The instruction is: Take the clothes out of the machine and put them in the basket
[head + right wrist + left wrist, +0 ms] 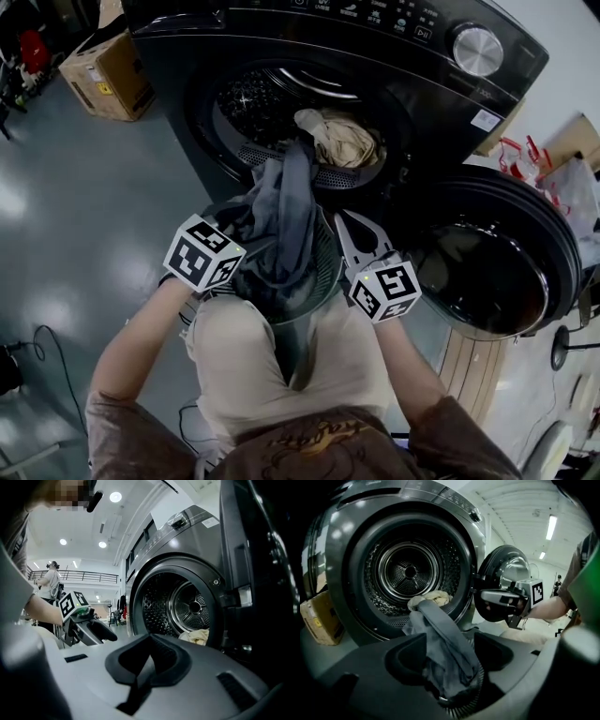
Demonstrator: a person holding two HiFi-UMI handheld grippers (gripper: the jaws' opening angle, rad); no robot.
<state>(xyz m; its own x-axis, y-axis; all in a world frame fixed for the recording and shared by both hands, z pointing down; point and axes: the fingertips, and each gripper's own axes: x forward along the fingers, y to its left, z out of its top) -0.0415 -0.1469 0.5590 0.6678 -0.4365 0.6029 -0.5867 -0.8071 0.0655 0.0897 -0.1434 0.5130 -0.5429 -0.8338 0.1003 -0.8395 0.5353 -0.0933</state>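
1. Hanging half out of the machine, the grey garment runs from the lip of the drum down into the basket. The basket stands right below the opening, between the person's two hands.
2. The left tongs stand apart with the grey cloth lying loosely between the jaws. The pads do not seem to press on it, so I'd say the cloth hangs by its own weight over the basket's rim.
3. The right tongs are together with nothing in them, held beside the basket on the side of the open door.
4. A beige garment lies bunched at the front of the drum, touching the upper end of the grey one.
5. Both pieces look soft, limp and light. They will likely sag and stretch out rather than keep a shape, and a pinch on one thin layer could slip.
6. The best hold on the grey one, I'd judge, is a thick fold up near the drum lip. That way the trailing end should come away in one pull without dragging the beige piece along.
7. The beige one wants a grip deep in the bunch, not on a loose edge.
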